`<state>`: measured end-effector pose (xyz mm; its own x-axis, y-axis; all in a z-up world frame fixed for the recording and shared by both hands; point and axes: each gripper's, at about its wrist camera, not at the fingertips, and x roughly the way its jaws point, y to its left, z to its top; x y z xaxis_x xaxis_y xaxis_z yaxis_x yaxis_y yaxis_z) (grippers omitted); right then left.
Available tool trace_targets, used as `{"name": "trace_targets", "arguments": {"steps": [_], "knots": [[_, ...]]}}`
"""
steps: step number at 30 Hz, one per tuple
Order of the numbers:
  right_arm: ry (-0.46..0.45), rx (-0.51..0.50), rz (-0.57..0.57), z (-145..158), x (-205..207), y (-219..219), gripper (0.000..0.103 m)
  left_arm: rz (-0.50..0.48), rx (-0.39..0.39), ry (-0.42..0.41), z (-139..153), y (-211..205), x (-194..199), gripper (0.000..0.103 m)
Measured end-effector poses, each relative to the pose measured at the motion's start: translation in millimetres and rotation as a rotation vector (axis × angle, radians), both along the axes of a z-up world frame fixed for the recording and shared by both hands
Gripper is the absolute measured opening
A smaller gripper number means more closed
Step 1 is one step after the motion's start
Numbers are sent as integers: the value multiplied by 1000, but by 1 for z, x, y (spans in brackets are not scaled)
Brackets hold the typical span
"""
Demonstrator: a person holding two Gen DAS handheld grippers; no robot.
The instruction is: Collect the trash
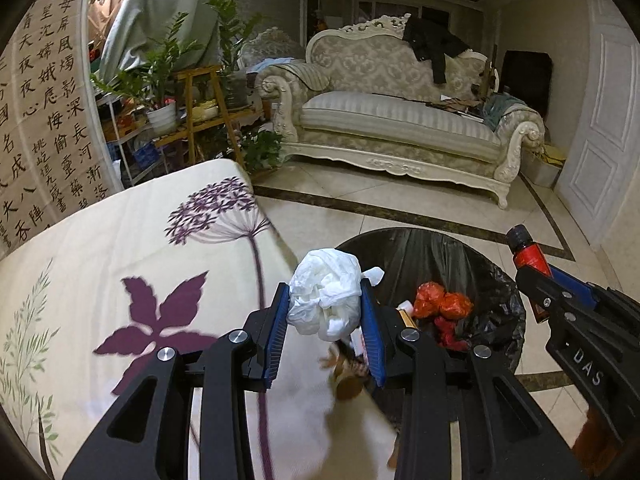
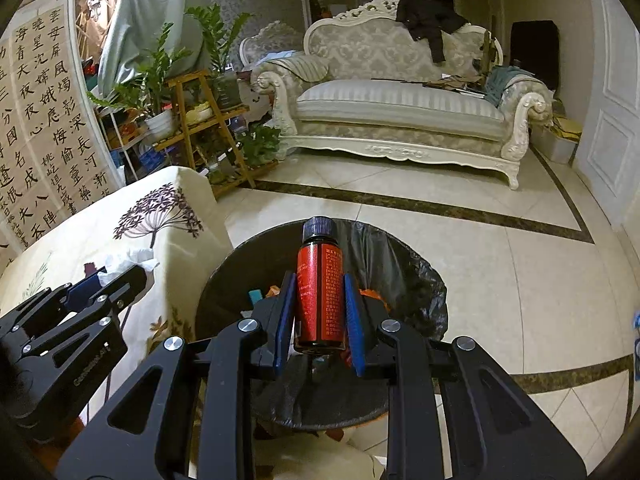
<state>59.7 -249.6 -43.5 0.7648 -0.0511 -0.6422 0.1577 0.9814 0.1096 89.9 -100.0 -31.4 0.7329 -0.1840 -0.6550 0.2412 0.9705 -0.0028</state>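
Observation:
My left gripper (image 1: 326, 300) is shut on a crumpled white tissue wad (image 1: 326, 294), held at the table edge just left of the bin. My right gripper (image 2: 320, 286) is shut on a small red bottle (image 2: 320, 292) with a black cap, held over the bin's opening. The bin (image 2: 404, 260) is round, lined with a black bag, and stands on the floor; in the left wrist view the bin (image 1: 420, 256) holds red-orange wrappers (image 1: 440, 304). The right gripper with the bottle (image 1: 528, 254) shows at the right of the left wrist view. The left gripper (image 2: 116, 276) shows at the left of the right wrist view.
A table with a cream floral cloth (image 1: 120, 272) lies left of the bin. Beyond are a tiled floor (image 2: 500, 264), an ornate white sofa (image 1: 400, 120), a plant stand (image 1: 200, 116) and a white door (image 1: 600, 120) at right.

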Motion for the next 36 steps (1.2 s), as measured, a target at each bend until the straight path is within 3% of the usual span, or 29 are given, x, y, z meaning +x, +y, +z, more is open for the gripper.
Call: {"name": "trace_targets", "arguments": {"steps": [21,24,26,31,33,36], "knots": [[45,30,-39,-26,42,-21,24,-5,70,48,-16,-33,44,37],[41,42,-50,-25,42,-24,26,-9,73,62,-17,-35,46,47],[36,46,-60,-24,42,-27,35,-5,69,58,-17,-34,46,58],[28,46,-72,-22,39,-30,37,0,62,50,-15,-34,45,73],[27,46,-76,-21,39,-30,38,2,59,45,-15,-33,44,76],[20,42,-89,-20,36,-31,48,4,61,36,-13,-33,42,78]]}}
